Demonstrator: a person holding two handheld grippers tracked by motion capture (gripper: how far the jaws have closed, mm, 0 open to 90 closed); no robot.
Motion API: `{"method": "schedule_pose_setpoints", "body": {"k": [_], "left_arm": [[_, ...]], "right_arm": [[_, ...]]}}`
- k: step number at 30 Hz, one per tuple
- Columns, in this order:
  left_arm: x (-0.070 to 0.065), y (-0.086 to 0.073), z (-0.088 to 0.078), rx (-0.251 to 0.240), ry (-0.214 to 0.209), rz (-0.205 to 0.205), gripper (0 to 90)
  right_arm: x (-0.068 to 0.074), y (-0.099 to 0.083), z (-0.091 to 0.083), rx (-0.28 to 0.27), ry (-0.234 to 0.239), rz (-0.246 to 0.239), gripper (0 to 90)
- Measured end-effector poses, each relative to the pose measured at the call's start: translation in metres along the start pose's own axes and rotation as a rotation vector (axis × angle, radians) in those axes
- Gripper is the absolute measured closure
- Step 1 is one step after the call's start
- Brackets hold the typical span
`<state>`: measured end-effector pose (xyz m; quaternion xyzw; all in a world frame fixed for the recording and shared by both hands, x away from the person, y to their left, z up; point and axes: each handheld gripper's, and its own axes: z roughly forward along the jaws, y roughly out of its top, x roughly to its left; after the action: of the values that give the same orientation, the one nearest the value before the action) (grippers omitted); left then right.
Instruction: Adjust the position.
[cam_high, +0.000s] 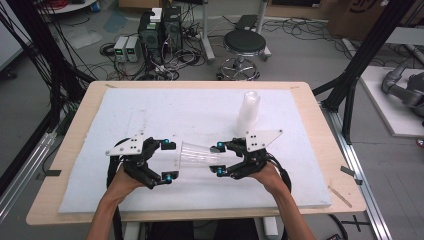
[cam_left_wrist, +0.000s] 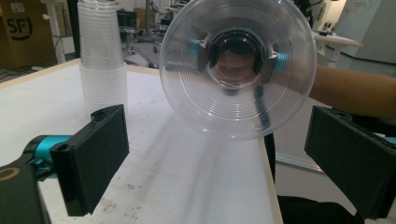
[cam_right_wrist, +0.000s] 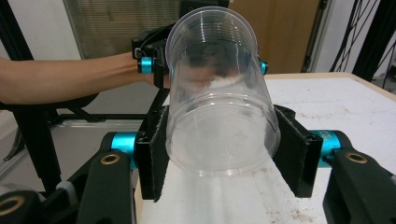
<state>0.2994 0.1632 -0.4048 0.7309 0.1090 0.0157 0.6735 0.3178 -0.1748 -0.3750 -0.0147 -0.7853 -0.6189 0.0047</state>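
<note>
A clear plastic cup (cam_high: 197, 154) lies level in the air just above the white mat, its mouth turned to my left gripper. My right gripper (cam_high: 220, 159) is shut on the cup's base end; in the right gripper view both pads press the cup (cam_right_wrist: 219, 102) at its sides, right gripper (cam_right_wrist: 222, 149). My left gripper (cam_high: 171, 161) stands open at the cup's rim, apart from it. In the left gripper view the cup's mouth (cam_left_wrist: 238, 65) faces the camera beyond the wide-set pads of the left gripper (cam_left_wrist: 222, 161). A tall stack of clear cups (cam_high: 248, 111) (cam_left_wrist: 102, 60) stands upright behind.
A white foam mat (cam_high: 150, 110) covers most of the wooden table (cam_high: 320, 150). Beyond the far edge stand a black stool (cam_high: 244, 45) and computer boxes (cam_high: 160, 30) among cables. Black frame posts (cam_high: 350, 85) rise beside the table's right side.
</note>
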Motion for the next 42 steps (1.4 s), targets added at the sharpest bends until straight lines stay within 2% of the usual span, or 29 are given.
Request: {"method": "schedule_pose_setpoints", "body": {"k": [12,24,27,35,42], "left_arm": [[-0.003,0.002,0.022,-0.034,-0.047,-0.003,6.4],[-0.003,0.006,0.03,-0.059,-0.06,-0.014,6.4],[-0.003,0.006,0.032,-0.064,-0.076,-0.018,6.6],[-0.004,0.007,0.035,-0.072,-0.098,-0.007,15.4],[-0.004,0.008,0.037,-0.076,-0.115,0.005,22.3]], "right_arm": [[0.0,-0.001,0.002,-0.015,0.014,-0.001,42.4],[0.001,-0.001,0.003,-0.031,0.025,-0.004,42.3],[0.001,-0.001,0.003,-0.039,0.025,-0.007,42.3],[0.0,-0.003,0.003,-0.057,0.033,-0.009,42.3],[0.001,-0.004,0.006,-0.047,0.04,-0.01,42.3]]}}
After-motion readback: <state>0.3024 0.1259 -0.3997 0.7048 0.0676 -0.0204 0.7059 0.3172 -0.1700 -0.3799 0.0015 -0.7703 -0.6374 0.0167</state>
